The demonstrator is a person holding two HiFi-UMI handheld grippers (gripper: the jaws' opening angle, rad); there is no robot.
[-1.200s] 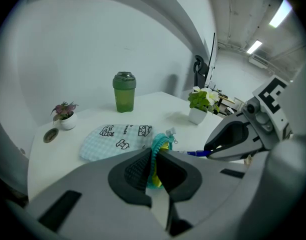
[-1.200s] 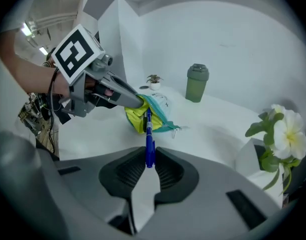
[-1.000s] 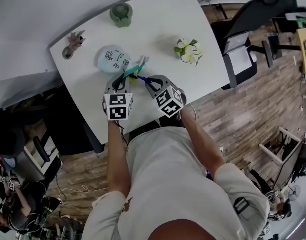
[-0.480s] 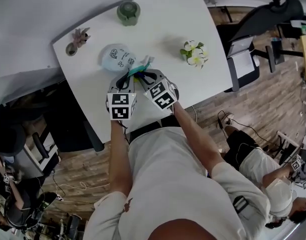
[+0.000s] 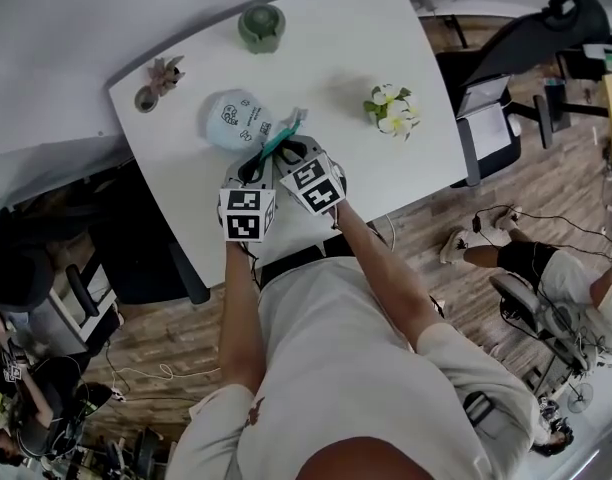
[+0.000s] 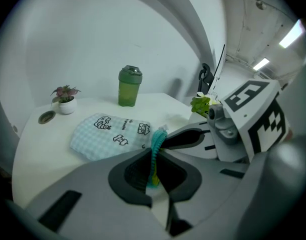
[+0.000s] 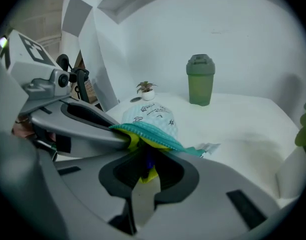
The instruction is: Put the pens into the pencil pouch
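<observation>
Brings right tool (image 5: 292, 150) nearer left tool (image 5: 252, 165), nipped on blue pen (image 7: 144, 161). Clamps left tool shut on pouch (image 5: 231, 120).

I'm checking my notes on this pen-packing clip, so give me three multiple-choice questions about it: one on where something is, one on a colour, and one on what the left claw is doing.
1. Where does the green bottle stand?
A. Near the table's far edge, beyond the pencil pouch
B. Inside the pouch
C. On the floor

2. What colour is the pouch's zip edge?
A. Red
B. Black
C. Teal

3. What is the left claw doing?
A. Standing wide open above the table
B. Pinching the pouch's zip edge
C. Gripping the green bottle

Answers:
1 A: the head view shows the bottle upright past the pouch, close to the far edge.
2 C: both gripper views show a teal strip.
3 B: the left gripper view shows its jaws closed on that strip.
</observation>
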